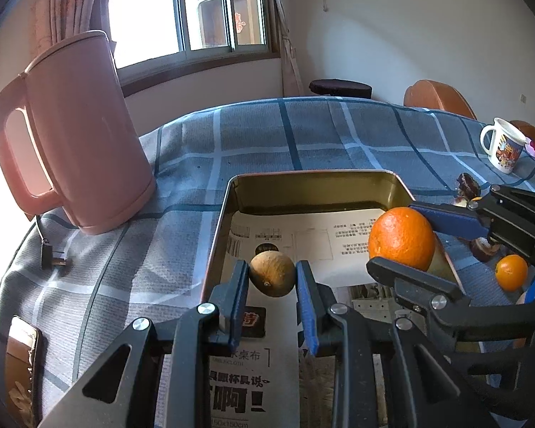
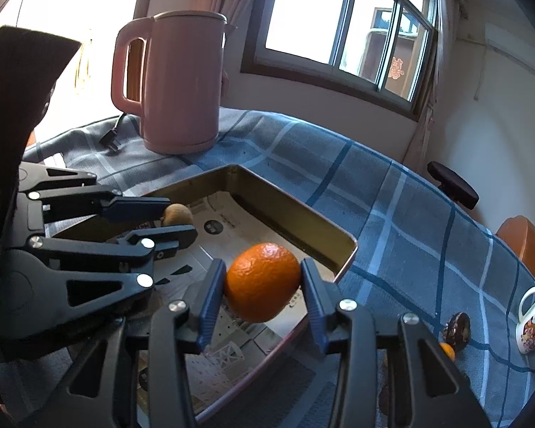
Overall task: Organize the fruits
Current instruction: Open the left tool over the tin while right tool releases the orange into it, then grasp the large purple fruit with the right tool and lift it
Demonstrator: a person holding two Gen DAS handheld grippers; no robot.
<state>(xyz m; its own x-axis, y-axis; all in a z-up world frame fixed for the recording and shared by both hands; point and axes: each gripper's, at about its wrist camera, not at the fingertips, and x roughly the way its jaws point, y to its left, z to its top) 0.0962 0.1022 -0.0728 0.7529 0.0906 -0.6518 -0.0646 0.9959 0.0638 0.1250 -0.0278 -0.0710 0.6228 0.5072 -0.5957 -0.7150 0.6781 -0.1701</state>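
Jaws of the left gripper (image 1: 271,278) squeeze a brown fruit (image 1: 271,274); the right gripper (image 2: 264,283) squeezes an orange (image 2: 263,281) over the tray (image 2: 342,237).

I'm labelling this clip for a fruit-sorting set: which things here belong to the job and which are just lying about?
Part of the job:
- brown fruit, clamped in the left tool
- large orange, clamped in the right tool
- metal tray
- small orange on the cloth

Lying about:
- pink kettle
- mug
- plug
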